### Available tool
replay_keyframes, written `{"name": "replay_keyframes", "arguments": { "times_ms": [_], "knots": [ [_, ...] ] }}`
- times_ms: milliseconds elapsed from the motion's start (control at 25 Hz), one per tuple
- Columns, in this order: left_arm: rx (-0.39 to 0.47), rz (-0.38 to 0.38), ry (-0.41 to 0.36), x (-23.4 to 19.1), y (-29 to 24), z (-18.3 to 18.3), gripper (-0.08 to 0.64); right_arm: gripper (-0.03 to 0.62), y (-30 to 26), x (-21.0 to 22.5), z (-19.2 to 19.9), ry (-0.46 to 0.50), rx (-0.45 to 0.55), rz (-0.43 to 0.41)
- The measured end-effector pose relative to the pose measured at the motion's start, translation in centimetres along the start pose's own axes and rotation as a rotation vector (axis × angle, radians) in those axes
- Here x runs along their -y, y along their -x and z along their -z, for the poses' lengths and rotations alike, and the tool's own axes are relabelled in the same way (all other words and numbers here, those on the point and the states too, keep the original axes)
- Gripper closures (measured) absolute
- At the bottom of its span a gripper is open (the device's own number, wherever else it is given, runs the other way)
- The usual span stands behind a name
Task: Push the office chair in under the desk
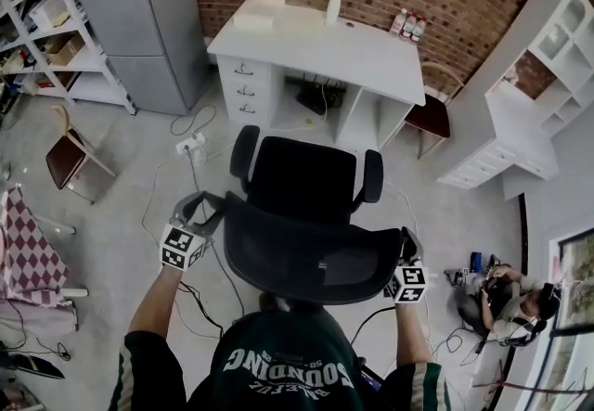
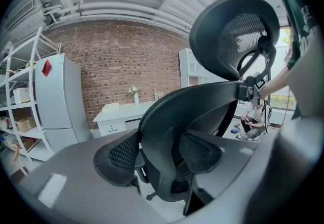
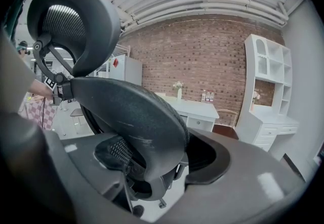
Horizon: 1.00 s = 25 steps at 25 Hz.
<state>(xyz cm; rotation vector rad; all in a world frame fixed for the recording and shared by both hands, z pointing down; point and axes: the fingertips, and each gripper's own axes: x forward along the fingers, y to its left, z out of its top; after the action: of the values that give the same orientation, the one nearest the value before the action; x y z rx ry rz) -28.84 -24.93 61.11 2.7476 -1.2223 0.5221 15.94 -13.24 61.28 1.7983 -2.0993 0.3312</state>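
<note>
A black office chair [image 1: 306, 179] stands on the floor a short way in front of the white desk [image 1: 371, 52], its seat facing the kneehole. Its curved mesh backrest [image 1: 306, 256] is nearest me. My left gripper [image 1: 206, 211] is shut on the backrest's left rim, and my right gripper [image 1: 406, 247] is shut on its right rim. In the left gripper view the rim [image 2: 167, 117] runs between the pads [image 2: 119, 160], with the headrest [image 2: 238, 31] above. The right gripper view shows the rim [image 3: 147, 117] filling the gap between its pads [image 3: 119, 152].
A grey fridge [image 1: 148, 10] and metal shelves [image 1: 46, 29] stand at the left, and a small wooden chair [image 1: 70, 159] sits nearer. Cables and a power strip [image 1: 195, 147] lie left of the chair. A brown chair [image 1: 432, 112] and white cabinet [image 1: 520, 122] flank the desk's right. A person [image 1: 506, 298] sits on the floor.
</note>
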Motion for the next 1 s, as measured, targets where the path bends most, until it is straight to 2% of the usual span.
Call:
{"name": "replay_keyframes", "arguments": {
  "times_ms": [520,840,1000],
  "knots": [
    [-0.007,-0.015,0.024,-6.7,-3.3,-0.6,0.31,0.296,-6.4,-1.9,-2.8,0.011,0.013,-0.017],
    [0.009,-0.018,0.06,-11.8,-7.3,-1.6,0.31,0.301,-11.8,-2.3,-4.8,0.023,-0.018,-0.023],
    [-0.019,-0.003,0.042,-13.1,-9.8,-2.5,0.311,0.307,-13.7,-1.2,-5.8,0.032,-0.027,-0.014]
  ]
}}
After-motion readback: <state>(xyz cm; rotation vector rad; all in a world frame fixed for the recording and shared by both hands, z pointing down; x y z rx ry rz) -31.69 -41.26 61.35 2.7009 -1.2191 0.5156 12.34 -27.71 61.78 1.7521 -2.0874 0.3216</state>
